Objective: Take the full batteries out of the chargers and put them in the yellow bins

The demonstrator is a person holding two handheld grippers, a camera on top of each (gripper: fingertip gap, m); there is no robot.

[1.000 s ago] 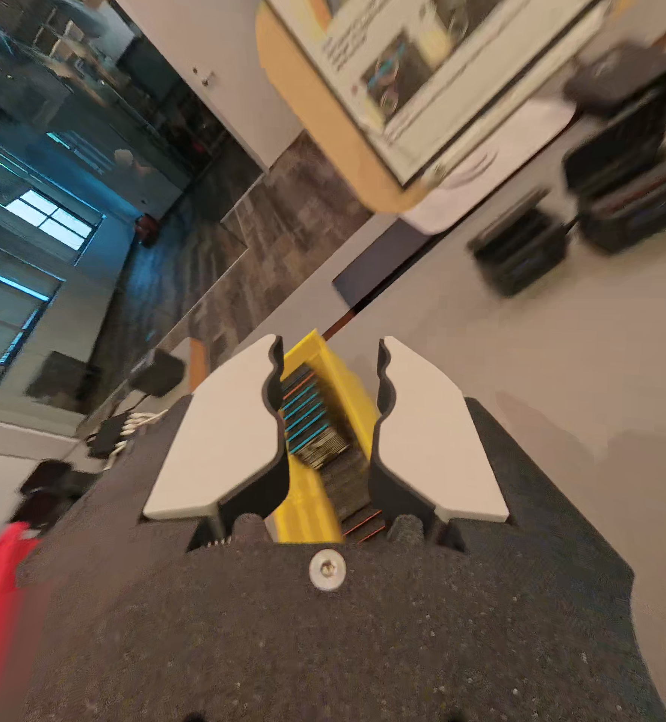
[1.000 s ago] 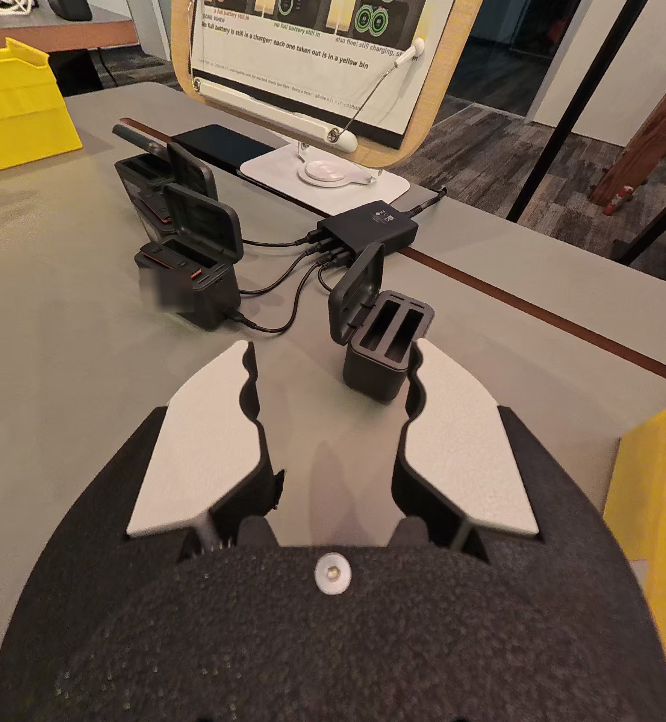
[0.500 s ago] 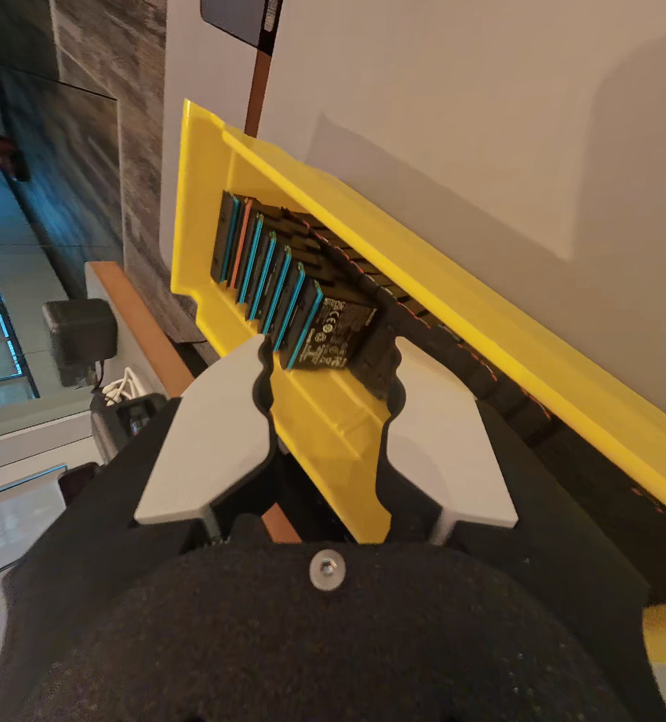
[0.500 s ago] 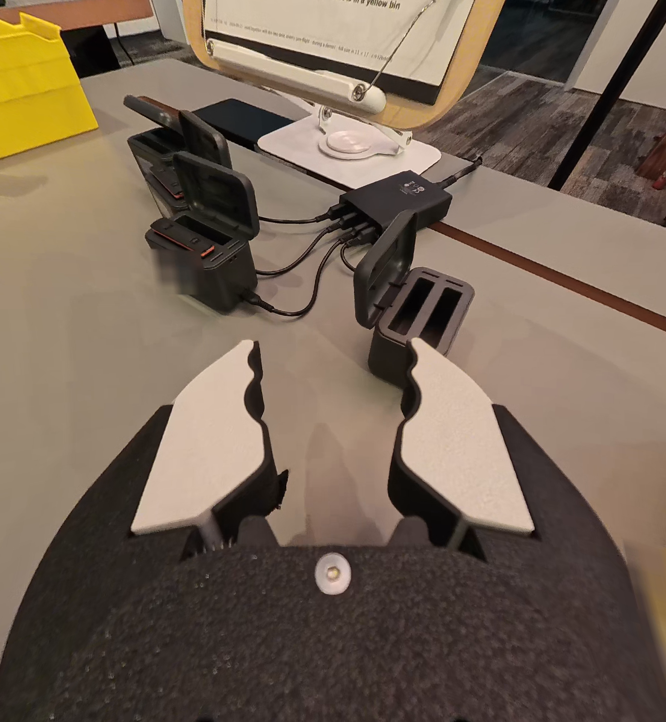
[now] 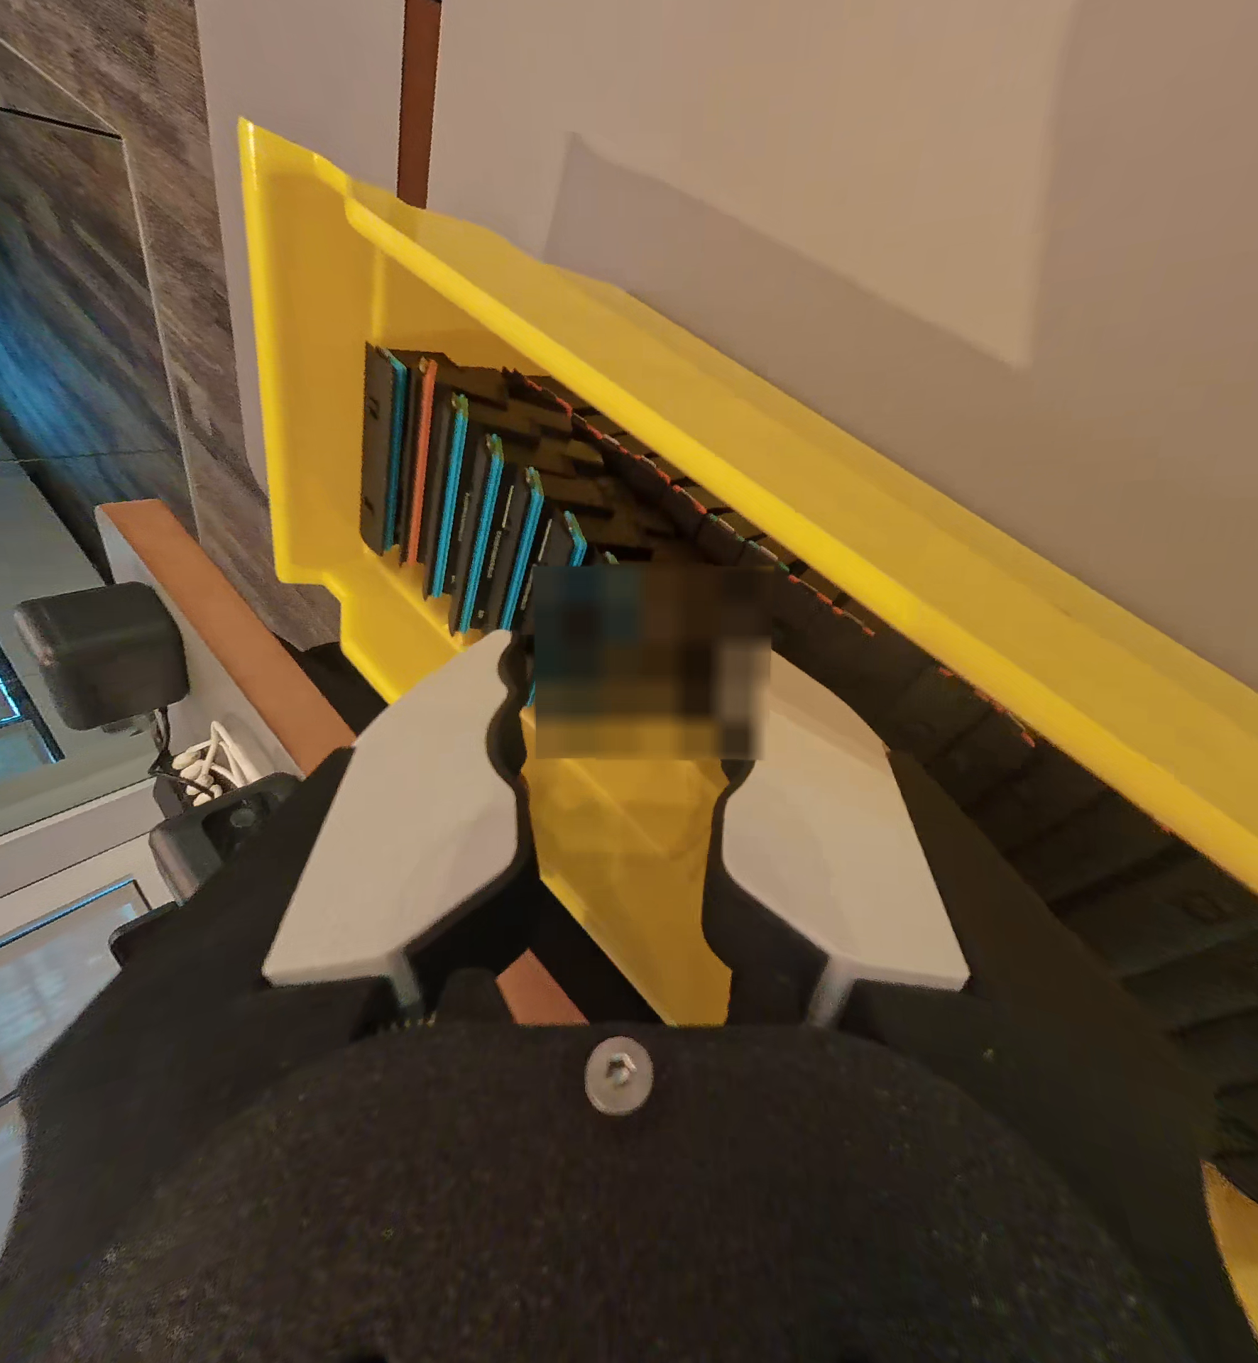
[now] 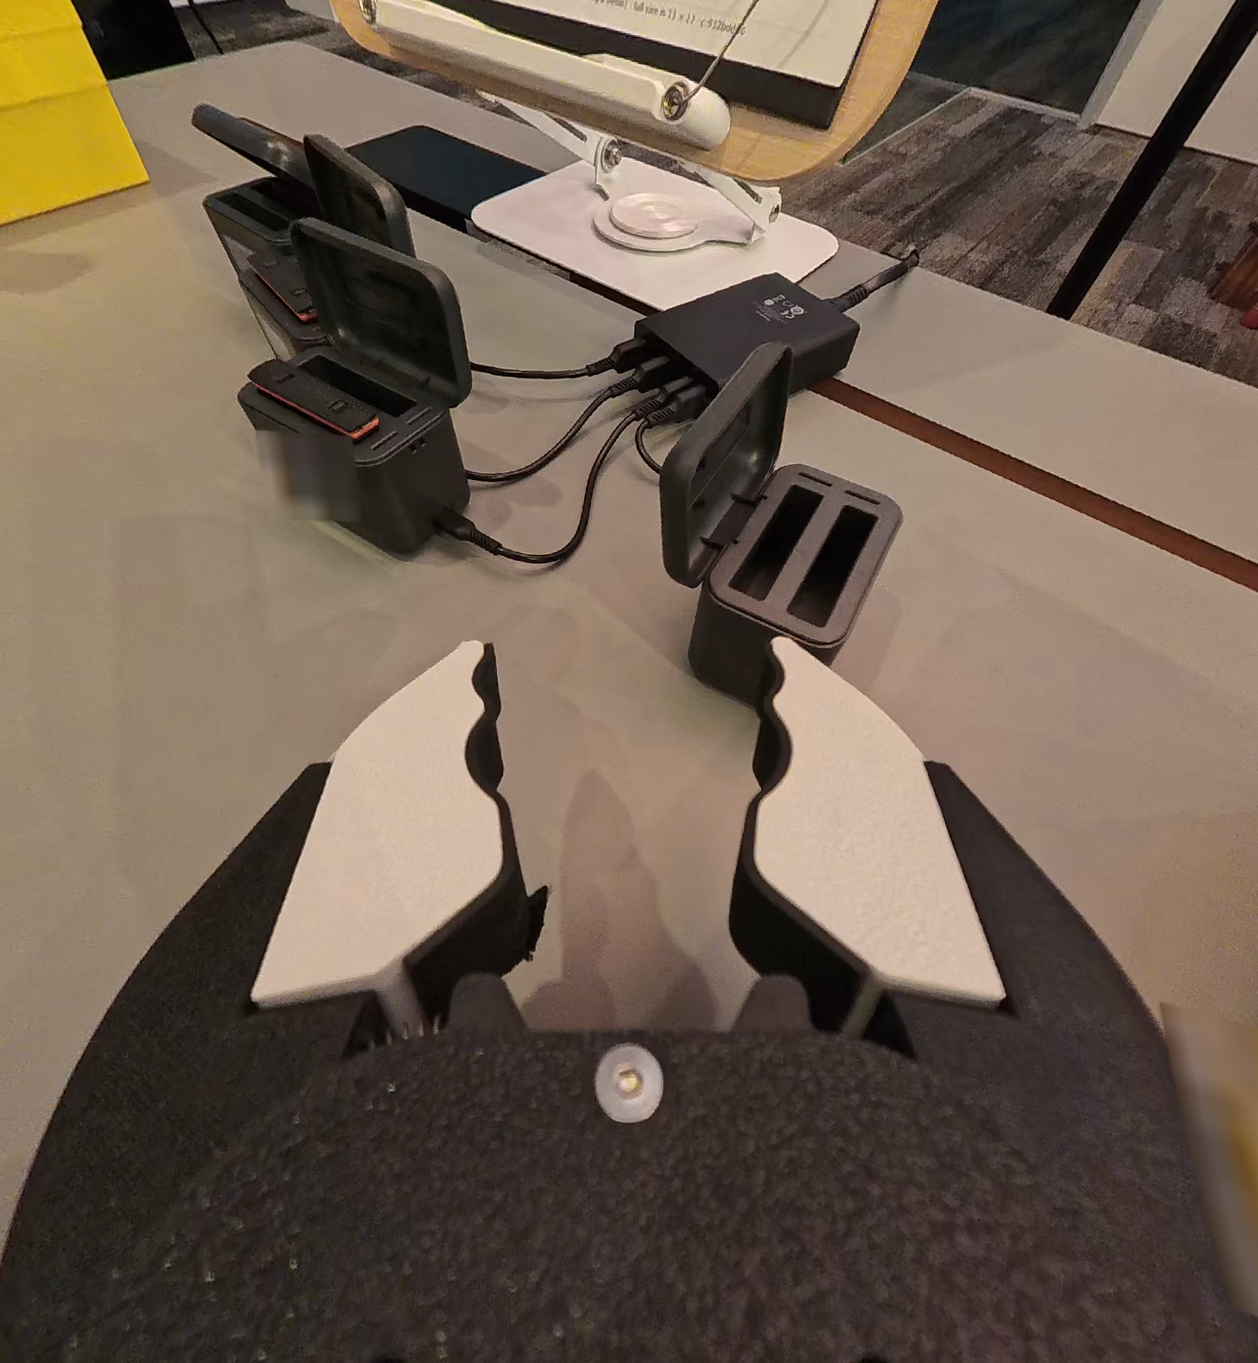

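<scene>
Both grippers gape: left gripper point(image 5: 622, 708) over yellow bin point(image 5: 796, 472), seemingly empty.

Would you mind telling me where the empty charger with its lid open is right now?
In the right wrist view, the empty charger stands on the grey table, just beyond the right gripper's right-hand fingertip, nearer than the black power hub.

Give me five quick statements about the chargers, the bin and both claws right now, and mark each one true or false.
1. The nearest charger has both slots empty. True.
2. The right claw grips a battery. False: it is open and empty.
3. The yellow bin holds many batteries. True.
4. All charger lids are closed. False: they stand open.
5. A battery with an orange edge sticks up from the left charger. True.
</scene>
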